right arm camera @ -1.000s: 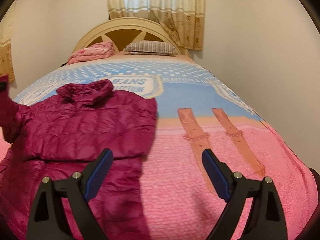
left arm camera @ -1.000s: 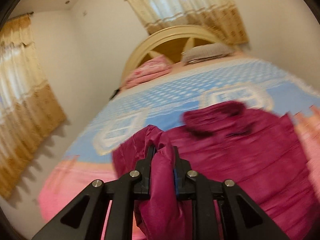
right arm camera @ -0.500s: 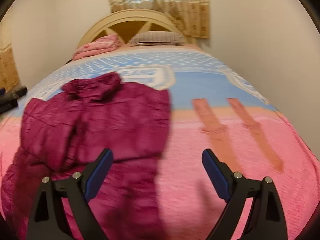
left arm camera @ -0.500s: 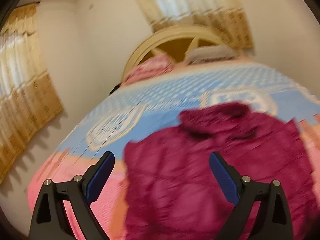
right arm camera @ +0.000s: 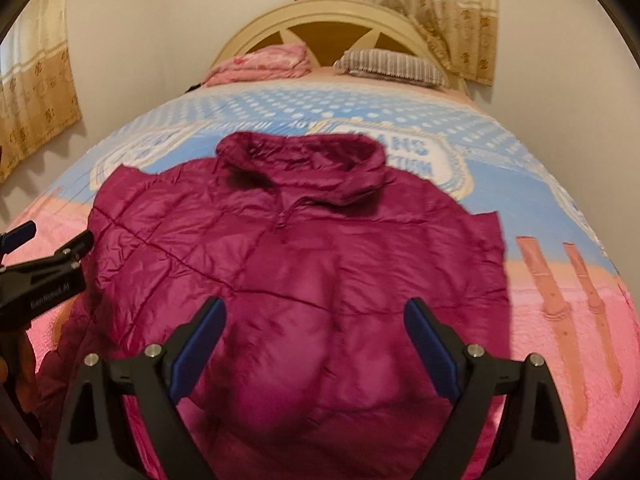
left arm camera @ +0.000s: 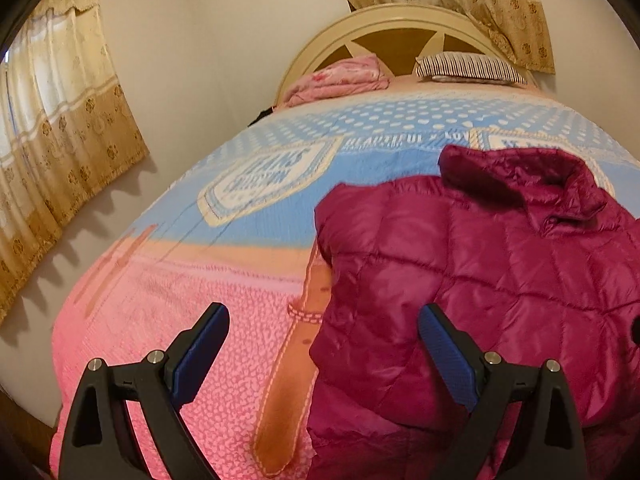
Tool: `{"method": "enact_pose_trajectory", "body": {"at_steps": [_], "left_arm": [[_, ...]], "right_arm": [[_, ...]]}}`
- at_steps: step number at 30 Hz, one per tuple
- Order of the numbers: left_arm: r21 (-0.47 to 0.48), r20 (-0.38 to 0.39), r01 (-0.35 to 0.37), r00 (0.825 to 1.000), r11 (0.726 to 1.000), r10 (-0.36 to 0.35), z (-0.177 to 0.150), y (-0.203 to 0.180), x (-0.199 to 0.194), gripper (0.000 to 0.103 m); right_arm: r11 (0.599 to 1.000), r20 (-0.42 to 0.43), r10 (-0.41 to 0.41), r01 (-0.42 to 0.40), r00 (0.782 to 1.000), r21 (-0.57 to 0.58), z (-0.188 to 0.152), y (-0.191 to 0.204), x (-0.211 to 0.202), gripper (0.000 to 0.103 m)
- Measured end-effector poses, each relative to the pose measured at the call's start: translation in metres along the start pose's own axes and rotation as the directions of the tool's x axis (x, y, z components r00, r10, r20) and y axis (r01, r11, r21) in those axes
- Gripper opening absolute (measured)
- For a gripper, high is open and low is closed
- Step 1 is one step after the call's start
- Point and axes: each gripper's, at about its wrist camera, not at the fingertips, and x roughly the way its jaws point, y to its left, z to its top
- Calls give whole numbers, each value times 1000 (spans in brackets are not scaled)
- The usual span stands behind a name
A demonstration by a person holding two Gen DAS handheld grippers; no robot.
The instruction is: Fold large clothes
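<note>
Right under your R gripper [right arm camera: 314,346], w/ both sleeves tucked in, lies the magenta quilted puffer jacket [right arm camera: 296,264]; jaws spread wide, empty. Your L gripper [left arm camera: 324,354] gapes too, jacket's edge between its tips.

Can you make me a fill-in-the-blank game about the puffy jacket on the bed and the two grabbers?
1. The puffy jacket is colored ____.
2. Both the left gripper and the right gripper are ____, holding nothing.
3. The striped pillow lies by the headboard, next to a folded ____ blanket.

Missing words: magenta; open; pink
</note>
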Motion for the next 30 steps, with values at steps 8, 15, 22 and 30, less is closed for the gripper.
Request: {"method": "enact_pose_trajectory", "body": {"at_steps": [8,15,22,30], "left_arm": [[3,-31,8,1000,1000,-7,-8,5,12,96],[-19,-61,-28,998,999,26,-4,15,18,96],[-28,-94,-47,995,999,44,-4,19,24,96],[-74,-85,-24,996,997,18,14,19,17,96]], "right_arm": [[998,-90,68,-69,994,-8,-5,9,23,27],[1000,-25,-13,13,1000,-15,9,-11,1,20],[999,3,-14,14,1000,34,13,-38,-17,20],[989,-100,-139,142,985,27,0,-54,13,58]]}}
